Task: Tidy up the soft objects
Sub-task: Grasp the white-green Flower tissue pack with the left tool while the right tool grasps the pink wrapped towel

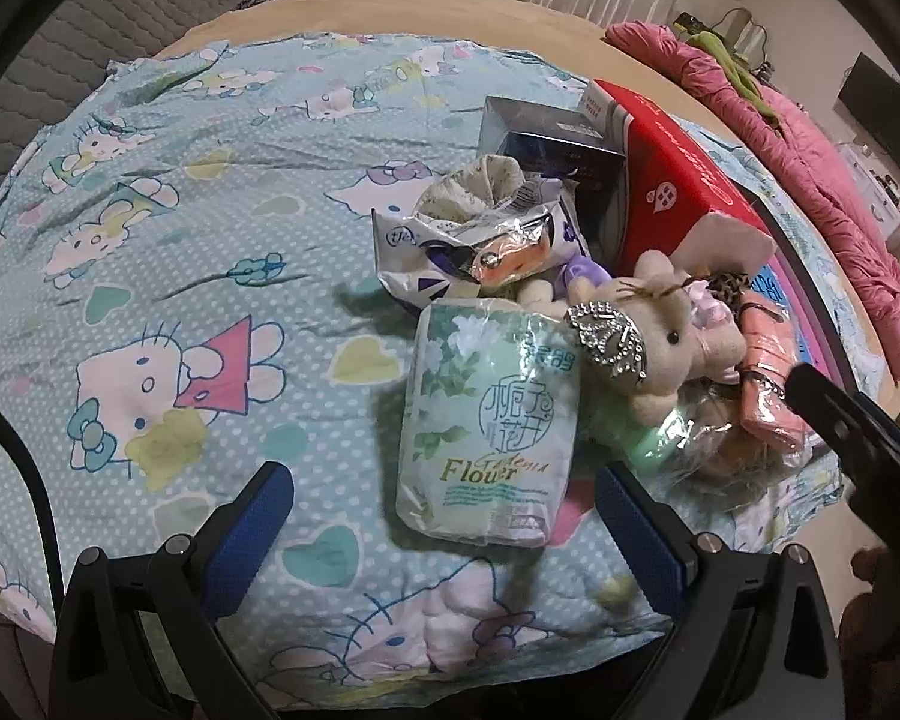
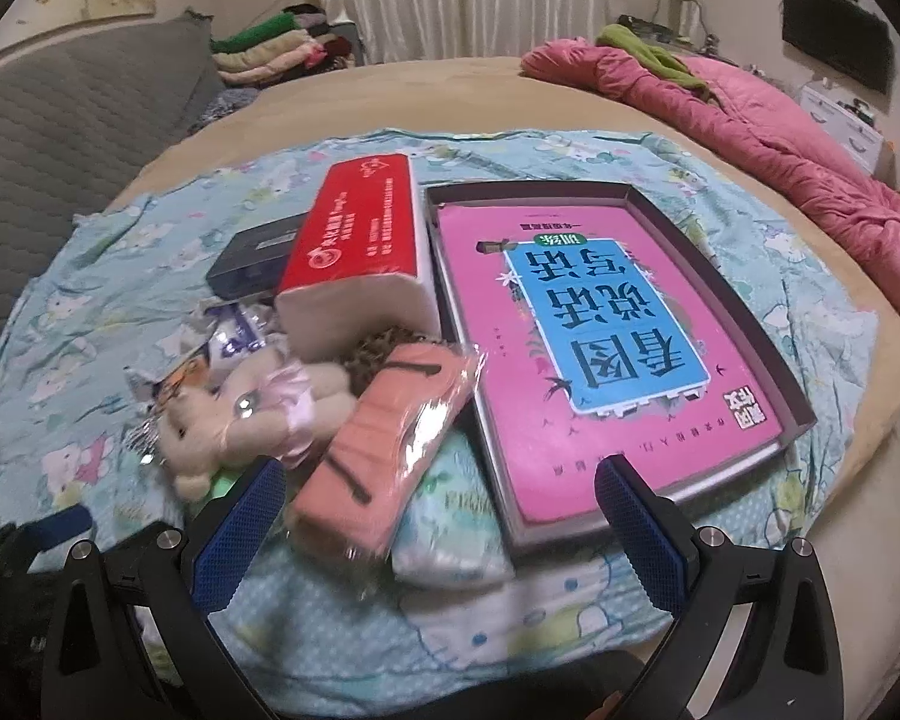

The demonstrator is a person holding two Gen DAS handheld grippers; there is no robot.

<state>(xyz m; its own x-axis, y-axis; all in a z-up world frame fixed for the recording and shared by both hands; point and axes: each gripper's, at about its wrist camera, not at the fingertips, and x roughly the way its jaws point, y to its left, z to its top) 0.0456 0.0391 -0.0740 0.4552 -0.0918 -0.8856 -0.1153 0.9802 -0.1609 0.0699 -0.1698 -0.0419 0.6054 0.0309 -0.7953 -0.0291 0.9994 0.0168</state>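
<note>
Soft things heaped on a cartoon-print sheet (image 1: 150,228) on the bed.

We see a glossy green tissue pack (image 1: 489,420) lying flat, just ahead of our left tongs (image 1: 444,516), which gape wide and hold nothing. A fuzzy beige plush bear (image 1: 666,354) lies just right of it. Our right tongs (image 2: 441,516) also stand wide and empty, a crinkly-wrapped salmon-pink pack (image 2: 384,444) lying between their blue ribbed pads (image 2: 240,534), beside a shallow box holding a pink book (image 2: 576,324).
</note>
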